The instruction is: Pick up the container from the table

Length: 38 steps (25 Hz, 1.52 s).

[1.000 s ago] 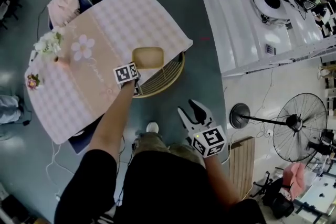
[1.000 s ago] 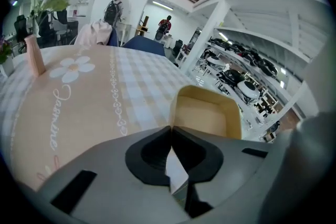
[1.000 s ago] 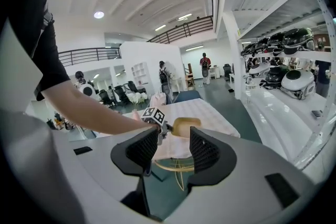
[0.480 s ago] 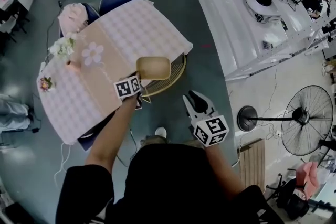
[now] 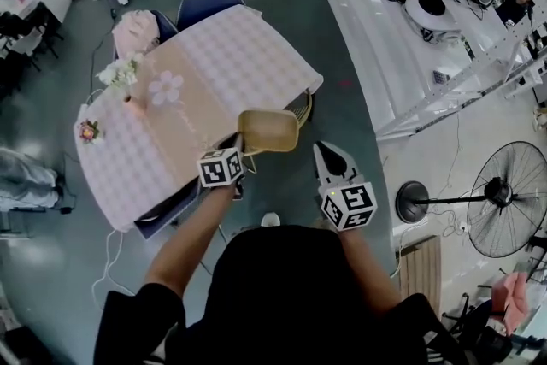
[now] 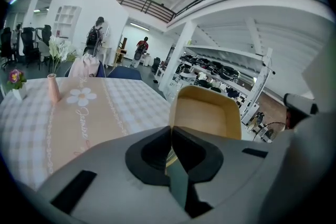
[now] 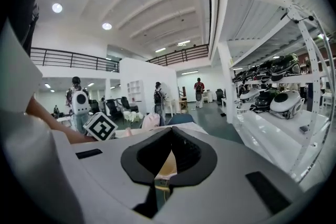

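Note:
The tan, rounded-square container hangs in the air off the near edge of the table. My left gripper is shut on its near rim. In the left gripper view the container stands up just beyond the left gripper, whose closed jaws pinch its edge. My right gripper is just right of the container, apart from it. Its jaws are closing and their tips meet, with nothing between them. In the right gripper view the right gripper shows a tan patch through the gap behind the tips.
The table wears a pink checked cloth with a flower vase and a small potted flower at its left. A wicker chair sits below the container, and a blue chair beyond. White shelving and a floor fan stand at the right.
The left gripper has lifted the container off the table and carried it nearer and to the right. The right gripper's jaws have gone from wide open to shut as it rose a little.

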Each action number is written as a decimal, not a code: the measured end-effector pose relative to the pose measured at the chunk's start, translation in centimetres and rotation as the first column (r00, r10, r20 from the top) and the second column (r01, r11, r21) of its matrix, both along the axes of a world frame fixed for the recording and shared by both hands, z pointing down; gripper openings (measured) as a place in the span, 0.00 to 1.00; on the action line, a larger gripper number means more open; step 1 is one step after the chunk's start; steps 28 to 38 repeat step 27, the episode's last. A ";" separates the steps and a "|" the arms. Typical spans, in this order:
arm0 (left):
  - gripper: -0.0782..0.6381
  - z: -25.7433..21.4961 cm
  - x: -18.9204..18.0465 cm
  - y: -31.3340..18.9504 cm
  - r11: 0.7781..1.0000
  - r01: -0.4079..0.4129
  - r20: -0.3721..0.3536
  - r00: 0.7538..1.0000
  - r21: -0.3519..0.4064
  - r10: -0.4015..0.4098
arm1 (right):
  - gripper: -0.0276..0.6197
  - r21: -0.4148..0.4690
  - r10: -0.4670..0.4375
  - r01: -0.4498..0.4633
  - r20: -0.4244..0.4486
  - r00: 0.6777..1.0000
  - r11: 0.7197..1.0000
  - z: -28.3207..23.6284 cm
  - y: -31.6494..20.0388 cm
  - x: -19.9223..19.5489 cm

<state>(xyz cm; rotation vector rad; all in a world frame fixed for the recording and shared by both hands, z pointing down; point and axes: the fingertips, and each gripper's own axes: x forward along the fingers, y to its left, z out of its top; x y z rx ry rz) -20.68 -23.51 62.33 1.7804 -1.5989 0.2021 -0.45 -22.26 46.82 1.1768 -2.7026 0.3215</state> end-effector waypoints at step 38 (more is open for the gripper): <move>0.12 -1.7 -3.5 3.1 0.990 0.142 -0.049 0.989 0.013 -0.141 | 0.04 0.022 -0.028 0.028 -0.002 1.000 0.999 -0.7 -0.4 -0.2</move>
